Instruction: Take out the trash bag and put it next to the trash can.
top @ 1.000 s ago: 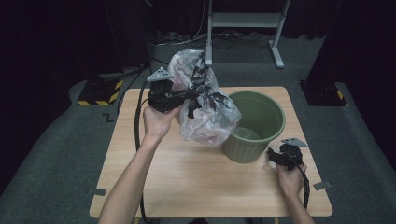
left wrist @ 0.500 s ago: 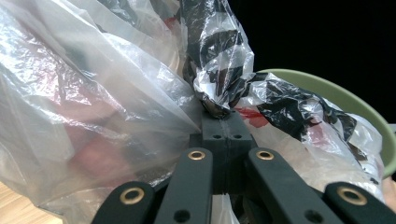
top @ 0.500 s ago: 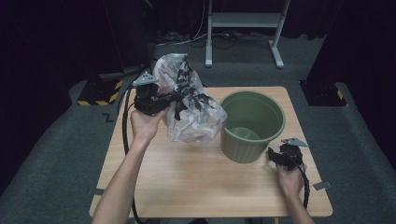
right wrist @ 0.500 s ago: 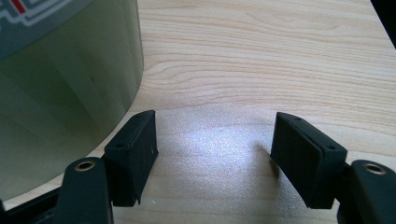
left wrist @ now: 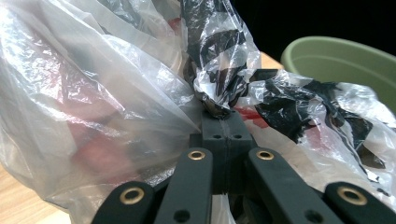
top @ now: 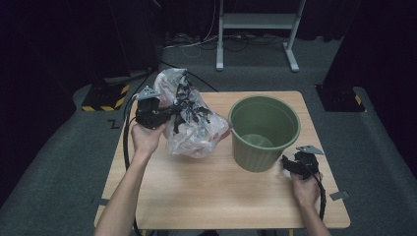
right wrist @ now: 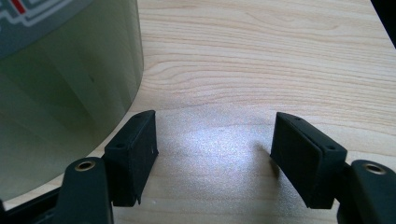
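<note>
Largest first: a pale wooden bench [top: 206, 196], standing on grey carpet.

Next, a green bucket [top: 265, 130], upright on the right half of the bench, mouth open upward; seen again as a pale green rim [left wrist: 345, 56] at the right in the left gripper view and as a ribbed green wall [right wrist: 65, 84] at the left in the right gripper view.

Then a clear plastic bag [top: 194, 123] with black printing and something reddish inside, bulging, held up over the left part of the bench, just beside the bucket and to its left; whether touching the bucket or resting on the wood, cannot tell.

Then the left gripper [top: 169, 112], gripped in the left hand [top: 145, 137], jaws pressed together on the bunched, twisted neck of the bag [left wrist: 219, 88].

Last, the right gripper [top: 290, 164] in the right hand [top: 305, 189], low over the bench just right of the bucket's base, jaws spread apart with bare wood between them, clamping nothing.
</note>
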`<state>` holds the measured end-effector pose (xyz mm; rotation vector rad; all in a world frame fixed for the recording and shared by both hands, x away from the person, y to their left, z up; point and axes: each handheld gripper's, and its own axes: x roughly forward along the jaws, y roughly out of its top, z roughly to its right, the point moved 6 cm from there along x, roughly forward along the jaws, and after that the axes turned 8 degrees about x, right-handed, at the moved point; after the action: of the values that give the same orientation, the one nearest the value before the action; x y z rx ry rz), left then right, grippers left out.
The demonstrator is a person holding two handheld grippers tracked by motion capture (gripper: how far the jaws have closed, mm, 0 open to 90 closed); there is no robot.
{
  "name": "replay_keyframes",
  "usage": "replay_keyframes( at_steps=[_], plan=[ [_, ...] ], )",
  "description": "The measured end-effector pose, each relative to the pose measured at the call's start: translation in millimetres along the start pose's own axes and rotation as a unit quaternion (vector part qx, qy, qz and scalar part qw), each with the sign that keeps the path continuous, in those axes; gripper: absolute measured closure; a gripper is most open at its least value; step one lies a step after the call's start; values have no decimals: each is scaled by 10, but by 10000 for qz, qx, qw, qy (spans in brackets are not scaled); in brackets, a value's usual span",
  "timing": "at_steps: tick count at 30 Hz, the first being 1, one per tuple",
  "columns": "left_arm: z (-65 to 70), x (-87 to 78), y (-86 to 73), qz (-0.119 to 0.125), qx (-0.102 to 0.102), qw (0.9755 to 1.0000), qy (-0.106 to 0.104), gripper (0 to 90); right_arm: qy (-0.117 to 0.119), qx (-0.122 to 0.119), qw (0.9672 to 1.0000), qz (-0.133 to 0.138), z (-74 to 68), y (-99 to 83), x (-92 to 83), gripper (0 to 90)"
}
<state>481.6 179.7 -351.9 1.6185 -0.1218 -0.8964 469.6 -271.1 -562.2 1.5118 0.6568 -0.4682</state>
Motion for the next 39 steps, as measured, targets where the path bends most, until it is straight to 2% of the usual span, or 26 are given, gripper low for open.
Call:
replay_keyframes(
  at_steps=[11,14,19,32,39],
  plan=[
    [-78,100,-217,-216,-83,9997,103,900,11,31,10000,-17,0,-2,0,312],
    [-105,134,-293,-258,-187,9994,129,900,13,35,10000,-17,1,-1,0,313],
    [-124,190,-366,-330,-225,9991,144,900,17,36,10000,-18,0,-2,0,313],
    [-99,483,-583,-474,-340,9982,99,897,16,27,10000,-15,3,-1,1,313],
    [-74,641,-687,-585,-311,9978,98,892,17,38,10000,-18,1,-2,0,314]
  ],
)
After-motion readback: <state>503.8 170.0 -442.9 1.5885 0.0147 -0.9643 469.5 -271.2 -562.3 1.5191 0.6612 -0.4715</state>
